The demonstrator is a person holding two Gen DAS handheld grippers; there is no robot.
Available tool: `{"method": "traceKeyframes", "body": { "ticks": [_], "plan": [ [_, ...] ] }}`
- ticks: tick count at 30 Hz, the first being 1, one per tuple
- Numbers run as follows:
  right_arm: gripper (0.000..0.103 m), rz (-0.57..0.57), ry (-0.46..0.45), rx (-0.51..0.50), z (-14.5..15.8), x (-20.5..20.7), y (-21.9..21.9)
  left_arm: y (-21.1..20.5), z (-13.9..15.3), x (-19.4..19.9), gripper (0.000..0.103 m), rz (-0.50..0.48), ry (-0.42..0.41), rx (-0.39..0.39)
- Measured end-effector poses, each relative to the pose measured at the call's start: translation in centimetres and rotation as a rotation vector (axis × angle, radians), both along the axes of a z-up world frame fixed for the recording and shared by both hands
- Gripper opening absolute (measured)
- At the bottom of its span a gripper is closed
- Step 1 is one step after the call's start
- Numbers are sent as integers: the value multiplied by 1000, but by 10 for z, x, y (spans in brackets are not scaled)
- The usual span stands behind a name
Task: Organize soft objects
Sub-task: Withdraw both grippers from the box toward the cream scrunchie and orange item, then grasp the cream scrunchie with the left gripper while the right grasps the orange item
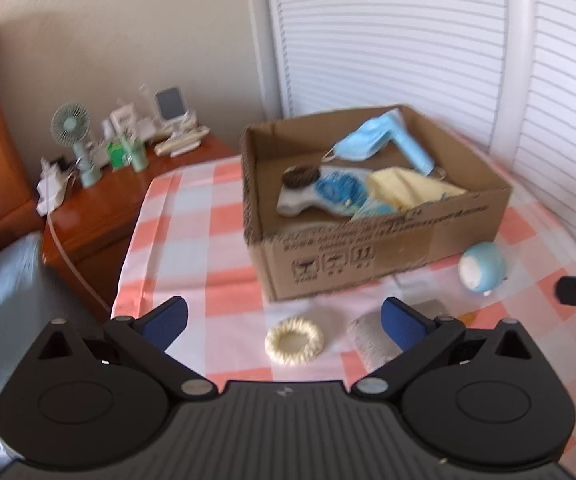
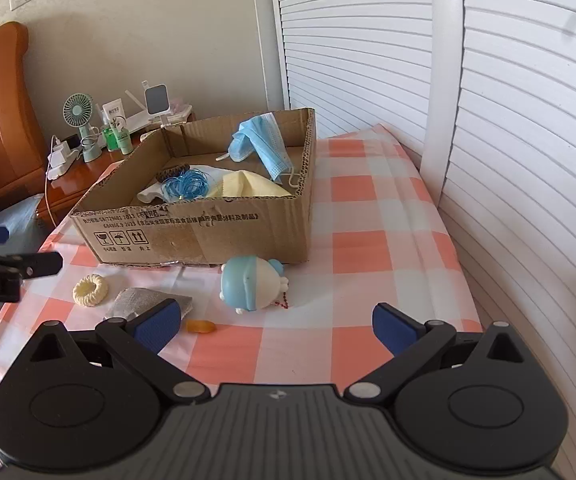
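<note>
Your left hand-held gripper [image 1: 283, 326] and right hand-held gripper [image 2: 275, 322] were both wide apart, holding nothing. The squishy blue toy [image 2: 249, 284] lay mid-frame by the box [image 2: 207, 236]; it looked light, so pinch its round middle.

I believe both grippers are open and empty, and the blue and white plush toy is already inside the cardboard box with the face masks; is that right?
Not quite. The plush toy is not in the cardboard box; it lies on the checked cloth just in front of it, as the right wrist view shows. The left gripper and right gripper are indeed open and empty, and the face masks are in the box.
</note>
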State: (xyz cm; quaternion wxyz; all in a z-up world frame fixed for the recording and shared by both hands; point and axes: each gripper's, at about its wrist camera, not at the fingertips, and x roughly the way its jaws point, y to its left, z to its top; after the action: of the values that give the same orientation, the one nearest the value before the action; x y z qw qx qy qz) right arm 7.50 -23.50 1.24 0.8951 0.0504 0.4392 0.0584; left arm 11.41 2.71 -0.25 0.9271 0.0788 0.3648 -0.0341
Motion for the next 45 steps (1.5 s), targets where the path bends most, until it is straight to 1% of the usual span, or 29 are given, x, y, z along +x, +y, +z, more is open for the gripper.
{"method": "traceKeyframes", "body": {
  "ticks": [4,10,15,19,20,26,28,30,32,33,34,37,40,42,44,45],
  "plan": [
    [103,-14,-2,-8,-2,-2,-4,3,-21,5,102,75,42,21],
    [103,-24,23,-20,-14,4,-6,9,-49,13,102,112,109,-17],
    [103,-14,50,-45,-24,12,-2,13,-68,20,103,127,153,-34],
    [103,-2,72,-54,-32,17,2,25,-74,22,103,154,151,-125],
    [103,3,77,-58,-34,18,4,26,-74,22,103,164,141,-125],
    [103,48,115,-79,-50,23,18,25,-76,21,103,154,116,-127],
    [103,62,119,-83,-54,24,25,25,-76,21,103,156,110,-127],
    [102,70,101,-94,-57,24,33,25,-76,21,103,159,105,-128],
    [92,91,82,-102,-58,21,41,25,-77,21,103,160,101,-128],
    [90,104,77,-108,-59,20,45,26,-77,21,103,160,99,-129],
    [85,112,71,-112,-61,19,49,26,-77,21,103,160,97,-129],
    [80,143,68,-104,-65,16,59,26,-77,20,103,160,93,-129],
    [71,161,31,-112,-67,13,68,26,-77,19,103,162,91,-129],
    [67,166,16,-112,-67,14,73,26,-78,18,103,161,89,-129],
    [59,169,4,-117,-68,15,77,26,-78,18,103,162,89,-129],
    [56,171,-1,-114,-68,16,79,26,-78,18,103,162,89,-128]
  ]
}}
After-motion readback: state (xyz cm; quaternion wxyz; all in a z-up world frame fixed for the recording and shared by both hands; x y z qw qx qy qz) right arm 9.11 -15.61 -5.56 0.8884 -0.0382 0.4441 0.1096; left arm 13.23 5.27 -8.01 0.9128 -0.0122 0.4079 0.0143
